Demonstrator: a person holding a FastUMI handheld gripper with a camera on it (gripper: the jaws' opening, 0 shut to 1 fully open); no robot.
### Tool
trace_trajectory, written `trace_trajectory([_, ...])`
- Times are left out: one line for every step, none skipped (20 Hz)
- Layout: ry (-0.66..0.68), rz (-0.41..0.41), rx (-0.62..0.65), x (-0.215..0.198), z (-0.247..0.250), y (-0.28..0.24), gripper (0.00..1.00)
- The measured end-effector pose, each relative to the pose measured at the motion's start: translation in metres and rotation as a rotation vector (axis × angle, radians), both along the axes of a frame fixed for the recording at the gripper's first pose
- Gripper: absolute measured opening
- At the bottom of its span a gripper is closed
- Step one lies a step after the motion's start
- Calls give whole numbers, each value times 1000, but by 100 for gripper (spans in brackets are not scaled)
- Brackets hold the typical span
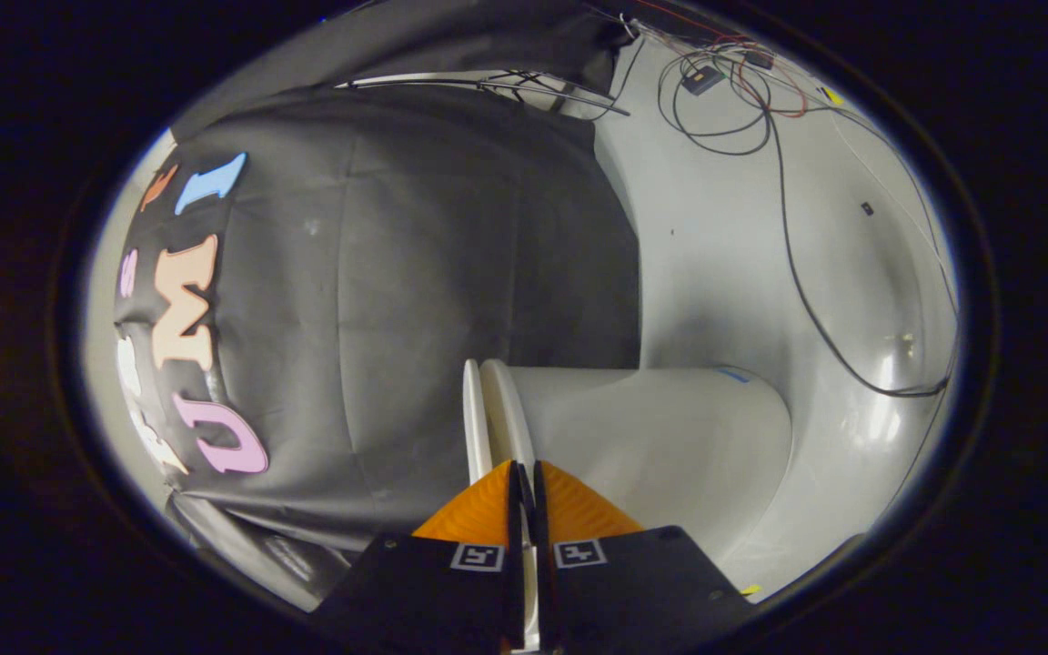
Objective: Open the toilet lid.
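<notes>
The gripper (pixel 525 473) is clenched on the thin edge of the toilet lid (pixel 475 418), which stands between its orange fingers (pixel 474 514), just off the toilet bowl (pixel 660 446); the bite looks shallow. The smooth edge may slip out and the lid drop.

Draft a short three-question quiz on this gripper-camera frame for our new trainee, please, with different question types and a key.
1. True or false: the orange fingers of the gripper are spread wide apart.
2. Multiple choice: the thin white lid edge at the fingertips is seen (a) edge-on, between the fingers, (b) far beyond them, (c) lying on the floor.
3. Fill in: black ____ trail over the pale floor beyond the toilet body.

Key
1. False: they are nearly together, with a narrow gap that the white edge runs into.
2. (a)
3. Cables.
</notes>
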State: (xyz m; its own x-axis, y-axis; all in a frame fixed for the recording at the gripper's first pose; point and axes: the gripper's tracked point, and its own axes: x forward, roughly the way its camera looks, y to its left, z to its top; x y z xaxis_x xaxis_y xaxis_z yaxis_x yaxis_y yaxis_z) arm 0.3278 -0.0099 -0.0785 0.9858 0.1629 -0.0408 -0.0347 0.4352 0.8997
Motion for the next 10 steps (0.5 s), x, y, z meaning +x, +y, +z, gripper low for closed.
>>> trace_trajectory([9, -3, -26, -2, 1, 1, 4])
trace_trajectory([21, -12, -64, -3, 3, 6, 3])
trace_trajectory([36, -30, -101, -4, 6, 9, 3])
trace_trajectory([45, -55, -153, -5, 10, 9, 3])
trace_trajectory([59, -68, -197, -8, 13, 12, 3])
trace_trajectory([62, -76, -225, -11, 20, 19, 3])
trace_trajectory([52, -85, -246, -17, 30, 25, 3])
trace_trajectory([36, -91, -263, -19, 41, 33, 3])
trace_trajectory([11, -100, -279, -23, 52, 41, 3])
trace_trajectory([-11, -113, -298, -27, 62, 50, 2])
